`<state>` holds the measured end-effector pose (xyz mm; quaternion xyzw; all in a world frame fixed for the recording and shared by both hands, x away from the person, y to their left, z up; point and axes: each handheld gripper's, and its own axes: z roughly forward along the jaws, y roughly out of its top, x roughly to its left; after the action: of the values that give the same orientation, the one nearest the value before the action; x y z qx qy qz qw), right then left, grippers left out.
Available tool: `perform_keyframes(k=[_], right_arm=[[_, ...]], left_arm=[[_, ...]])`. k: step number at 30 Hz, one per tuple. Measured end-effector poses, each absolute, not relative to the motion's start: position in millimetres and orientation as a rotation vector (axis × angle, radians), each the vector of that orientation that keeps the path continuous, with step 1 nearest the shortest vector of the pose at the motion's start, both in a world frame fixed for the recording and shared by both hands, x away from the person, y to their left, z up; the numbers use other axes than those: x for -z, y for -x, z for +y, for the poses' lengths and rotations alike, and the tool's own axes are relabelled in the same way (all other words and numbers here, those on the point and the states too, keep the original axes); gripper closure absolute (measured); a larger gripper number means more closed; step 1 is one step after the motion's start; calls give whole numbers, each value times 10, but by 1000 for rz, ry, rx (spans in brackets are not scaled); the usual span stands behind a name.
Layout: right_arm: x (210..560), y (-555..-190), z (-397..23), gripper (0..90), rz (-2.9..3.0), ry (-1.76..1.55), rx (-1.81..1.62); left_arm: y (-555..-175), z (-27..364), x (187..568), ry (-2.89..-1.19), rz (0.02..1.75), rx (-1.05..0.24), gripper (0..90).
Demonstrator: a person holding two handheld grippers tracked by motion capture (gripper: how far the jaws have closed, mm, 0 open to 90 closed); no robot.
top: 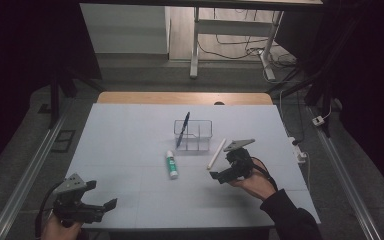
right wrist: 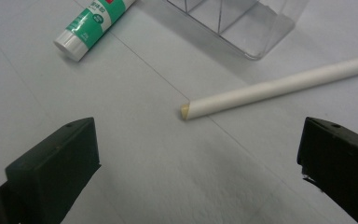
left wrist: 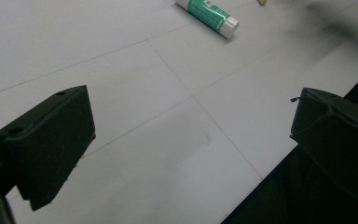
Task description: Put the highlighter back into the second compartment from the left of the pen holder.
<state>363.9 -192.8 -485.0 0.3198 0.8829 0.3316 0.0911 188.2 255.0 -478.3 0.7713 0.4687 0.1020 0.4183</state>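
Desk-tidy job approx one-third done, judging by the layout: a blue pen [top: 183,129] stands tilted in the clear organiser [top: 193,135] at mid-worktop [top: 130,150], while two items lie outside it. The white pencil [right wrist: 277,87] lies flat just right of the organiser's front corner, blunt end toward the right gripper [top: 228,167]. That gripper, jaws spread wide w/ nothing between them, hovers near the pencil's near end, apparently lined up for a pick; in the right gripper view the pencil sits ahead of the jaws, not yet between them. The green-and-white glue stick [top: 171,164] lies flat in front of the organiser, apart from both grippers. The left gripper [top: 102,207] waits at the near-left edge of the worktop, also released and empty, w/ the glue stick well ahead of it in the left gripper view. Left to do, by this read: grasp pencil, drop it in a compartment, then the glue stick.
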Motion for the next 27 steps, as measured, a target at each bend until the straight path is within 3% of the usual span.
perform_keyframes(k=[4,8,11,22,24,27], right_arm=[[4900,-3714,-1843,5,2643,-924,-962],[4940,-3782,-1765,67,2656,-909,-964],[4941,-3823,-1721,177,2670,-870,-956],[4937,-3948,-1599,830,2752,-800,-913],[4955,-3965,-1580,894,2759,-790,-901],[4982,-3986,-1546,894,2770,-789,-890]], left_arm=[[-1883,2553,4784,-1934,1175,-254,0],[-1882,2556,4784,-1932,1174,-253,0],[-1882,2557,4783,-1932,1173,-252,0],[-1878,2552,4782,-1935,1168,-252,0],[-1878,2551,4783,-1935,1168,-252,1],[-1878,2551,4783,-1936,1167,-252,3]])
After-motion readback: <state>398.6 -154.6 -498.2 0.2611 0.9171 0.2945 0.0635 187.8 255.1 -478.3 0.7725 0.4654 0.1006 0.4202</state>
